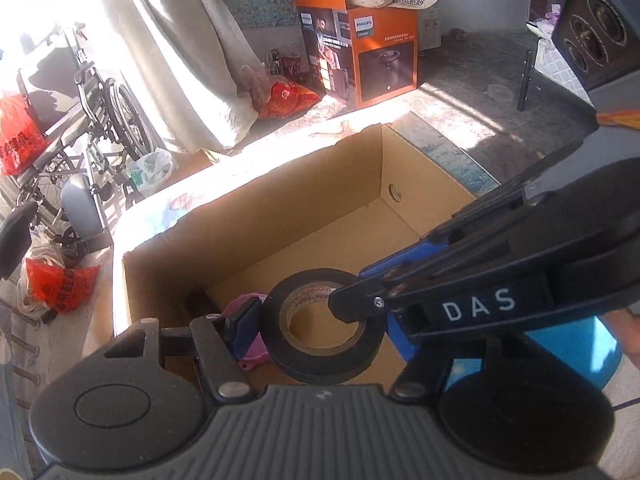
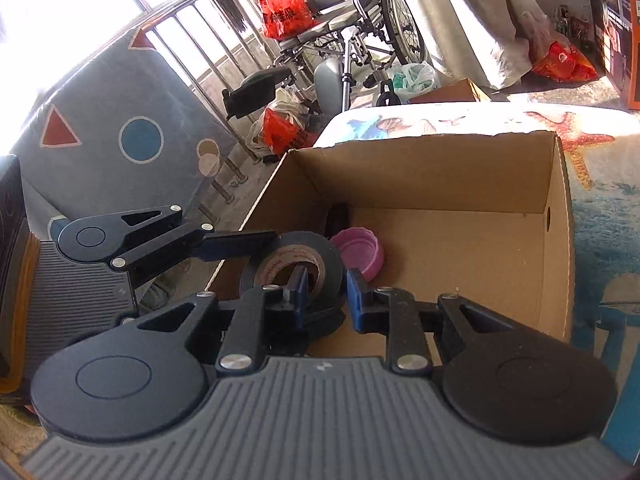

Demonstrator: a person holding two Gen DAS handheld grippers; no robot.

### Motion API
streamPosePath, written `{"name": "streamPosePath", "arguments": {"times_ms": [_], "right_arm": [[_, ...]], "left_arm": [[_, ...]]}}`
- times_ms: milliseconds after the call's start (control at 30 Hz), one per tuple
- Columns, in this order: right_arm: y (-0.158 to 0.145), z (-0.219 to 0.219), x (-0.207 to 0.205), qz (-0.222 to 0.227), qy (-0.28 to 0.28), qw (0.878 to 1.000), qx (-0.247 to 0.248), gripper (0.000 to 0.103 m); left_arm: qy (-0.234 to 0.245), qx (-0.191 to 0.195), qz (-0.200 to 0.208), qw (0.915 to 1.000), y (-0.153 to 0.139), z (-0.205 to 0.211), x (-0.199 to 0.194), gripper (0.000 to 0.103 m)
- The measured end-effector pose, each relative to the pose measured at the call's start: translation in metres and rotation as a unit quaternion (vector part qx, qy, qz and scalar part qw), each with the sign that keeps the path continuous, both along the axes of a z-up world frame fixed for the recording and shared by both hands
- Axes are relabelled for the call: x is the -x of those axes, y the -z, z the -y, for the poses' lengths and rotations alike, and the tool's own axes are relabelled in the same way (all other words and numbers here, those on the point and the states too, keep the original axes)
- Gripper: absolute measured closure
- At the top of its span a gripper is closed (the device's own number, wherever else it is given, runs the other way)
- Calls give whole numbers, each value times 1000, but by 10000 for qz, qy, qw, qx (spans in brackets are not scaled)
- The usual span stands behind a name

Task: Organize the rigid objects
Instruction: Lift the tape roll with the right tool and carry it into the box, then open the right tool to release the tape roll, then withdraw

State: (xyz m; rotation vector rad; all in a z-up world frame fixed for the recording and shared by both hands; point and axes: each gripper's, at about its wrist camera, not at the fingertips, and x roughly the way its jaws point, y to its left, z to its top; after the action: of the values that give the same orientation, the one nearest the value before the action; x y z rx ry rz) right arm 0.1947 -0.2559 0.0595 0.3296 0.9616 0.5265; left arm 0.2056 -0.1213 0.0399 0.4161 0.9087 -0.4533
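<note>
Black tape roll (image 1: 324, 326), wide band, tan cardboard core printed with red lettering inside; stacked as two rolls, one atop the other, by the seam round the outer wall. Tilted, hole facing up and toward the cameras. Held off the floor of the box, above its near corner, clamped across one side of the ring: one pad inside the core, one on the outer wall. Cardboard box (image 2: 558, 240), brown, open-topped, flaps gone, small round hole in one end wall, mostly bare inside. Pink shallow dish (image 2: 358, 250), round, ribbed rim, lying open side up on the box floor just beyond the tape roll.
</note>
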Motion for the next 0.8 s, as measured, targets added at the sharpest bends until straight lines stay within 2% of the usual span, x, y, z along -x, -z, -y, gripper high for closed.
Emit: {"name": "streamPosePath", "arguments": {"times_ms": [167,333,500,667,800], "right_arm": [[42,-11,-48,-999,-289,9945,131,81],[74,-21,-67,-1563,-519,9862,168,81],[98,-32,-77,-2024,-747,9762,221,79],[118,-33,-89,-2419,-782,9672,-2,75],[120,-33,-92,-2436,-742,9668,-235,69]], "left_arm": [[-103,-30,-887,9960,37,-9,-41,35],[-59,-234,-1401,9898,62,-15,-59,35],[132,-534,-1802,9821,81,-15,-63,35],[4,-405,-2156,9756,87,-23,-67,36],[-125,-293,-2219,9745,83,-29,-66,33]]}}
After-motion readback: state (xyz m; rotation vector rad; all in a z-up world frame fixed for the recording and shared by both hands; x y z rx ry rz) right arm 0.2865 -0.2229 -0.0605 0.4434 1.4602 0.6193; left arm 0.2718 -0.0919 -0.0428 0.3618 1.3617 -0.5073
